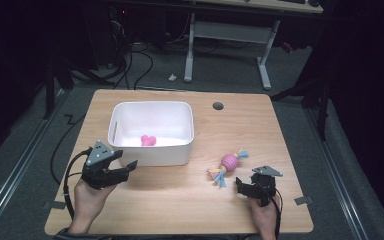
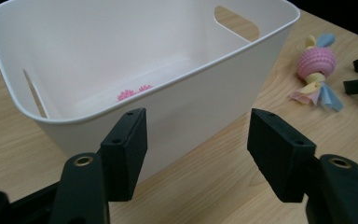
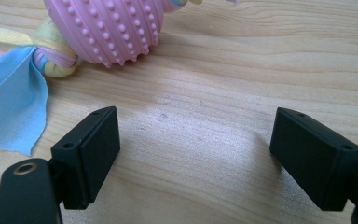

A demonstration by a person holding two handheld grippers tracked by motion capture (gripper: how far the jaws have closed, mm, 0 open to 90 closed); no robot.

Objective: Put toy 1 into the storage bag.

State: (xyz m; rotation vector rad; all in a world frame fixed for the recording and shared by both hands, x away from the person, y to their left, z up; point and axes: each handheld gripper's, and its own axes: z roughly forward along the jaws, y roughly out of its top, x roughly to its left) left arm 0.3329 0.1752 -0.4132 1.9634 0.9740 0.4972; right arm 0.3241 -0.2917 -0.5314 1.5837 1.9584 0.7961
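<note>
Our left gripper (image 1: 130,167) hangs released at the white bin's (image 1: 152,155) near wall, toward the table's (image 1: 180,200) left edge. Our right gripper (image 1: 240,184), jaws apart and holding nothing, sits just beside the pink knobbed ball toy (image 1: 228,161) near the right front corner. Inside the bin lies a pink thing (image 1: 148,140), perhaps another toy.

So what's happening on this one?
A person holds a claw in each hand over a wooden table. The right claw sits open just short of a pink knobbly ball toy with cloth tails, not touching it. The left claw, also open and empty, is beside the white bin, which already has a small pink toy inside.
</note>
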